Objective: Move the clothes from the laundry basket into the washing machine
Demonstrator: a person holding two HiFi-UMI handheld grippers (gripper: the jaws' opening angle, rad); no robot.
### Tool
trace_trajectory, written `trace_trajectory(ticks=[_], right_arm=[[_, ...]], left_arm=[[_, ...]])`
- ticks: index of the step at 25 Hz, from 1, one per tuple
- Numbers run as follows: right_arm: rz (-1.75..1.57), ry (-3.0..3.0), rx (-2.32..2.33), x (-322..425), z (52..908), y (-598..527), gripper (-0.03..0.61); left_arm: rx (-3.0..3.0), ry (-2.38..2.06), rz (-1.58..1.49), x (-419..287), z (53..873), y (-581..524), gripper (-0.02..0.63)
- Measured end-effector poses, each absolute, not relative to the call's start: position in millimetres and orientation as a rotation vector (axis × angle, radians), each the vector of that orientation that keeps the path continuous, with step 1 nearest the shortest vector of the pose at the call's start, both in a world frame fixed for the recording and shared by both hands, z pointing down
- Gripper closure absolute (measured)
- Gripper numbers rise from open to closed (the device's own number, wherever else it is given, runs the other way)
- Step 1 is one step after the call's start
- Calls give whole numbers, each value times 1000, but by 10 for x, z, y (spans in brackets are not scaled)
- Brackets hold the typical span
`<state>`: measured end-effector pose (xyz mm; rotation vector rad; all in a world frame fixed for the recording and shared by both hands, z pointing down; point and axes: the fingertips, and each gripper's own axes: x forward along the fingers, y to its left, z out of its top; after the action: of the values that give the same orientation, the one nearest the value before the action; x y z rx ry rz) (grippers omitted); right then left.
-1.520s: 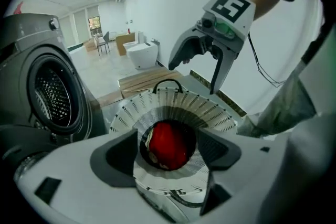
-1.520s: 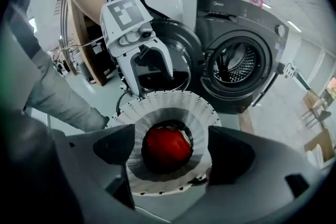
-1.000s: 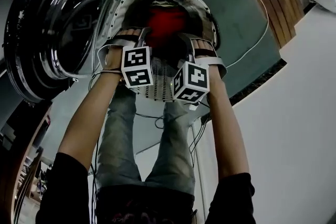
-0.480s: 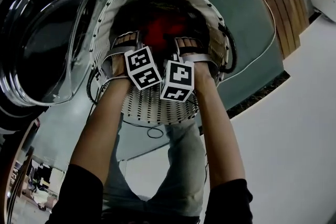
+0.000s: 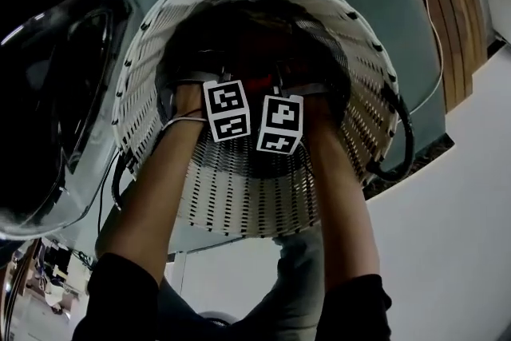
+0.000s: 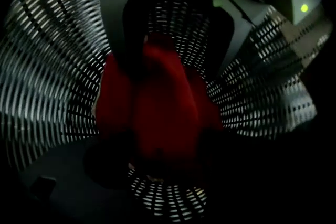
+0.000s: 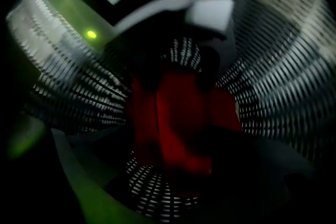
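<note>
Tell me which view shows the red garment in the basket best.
The left gripper view: the red garment fills its centre, clear against the laundry basket wall. The right gripper view shows it blurrier and shadowed; the head view catches only a red sliver deep inside.

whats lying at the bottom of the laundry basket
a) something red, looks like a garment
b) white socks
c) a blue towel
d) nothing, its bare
A: both gripper views look down into the white slatted laundry basket and show a red garment bunched on its bottom.
</note>
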<state>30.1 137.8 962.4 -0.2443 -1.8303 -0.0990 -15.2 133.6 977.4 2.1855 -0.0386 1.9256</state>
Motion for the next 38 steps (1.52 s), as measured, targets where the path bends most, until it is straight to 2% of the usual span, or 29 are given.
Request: trace_trajectory(ticks=[4,6,7,8,9,10,11,13,20,38], right_arm=[[-125,-1801,-197,317,9975,1291,156],[-121,-1794,-185,332,10089,1287,212],[-113,-1797,-177,333,10124,1287,230],[-103,-1804,-168,325,10140,1283,267],[-89,-1815,-153,310,10138,1271,322],[-66,-1828,-134,293,10120,1253,394],[-36,-1839,-116,282,10089,1237,457],[19,-1847,-93,281,9980,1240,514],[131,-1958,56,189,9135,999,537],[349,-2271,447,147,6637,764,540]], left_arm=[[2181,-35,1955,-167,10069,1293,198],[2187,-27,1948,-141,10131,1295,209],[2190,-26,1950,-135,10149,1291,246],[2191,-33,1952,-137,10160,1281,309],[2185,-49,1948,-143,10162,1266,402],[2170,-72,1932,-149,10154,1251,447],[2149,-97,1905,-152,10128,1238,479],[2124,-121,1856,-139,10006,1239,500],[2117,-341,1697,-83,9177,1107,512],[2157,-764,1498,-125,6662,900,512]])
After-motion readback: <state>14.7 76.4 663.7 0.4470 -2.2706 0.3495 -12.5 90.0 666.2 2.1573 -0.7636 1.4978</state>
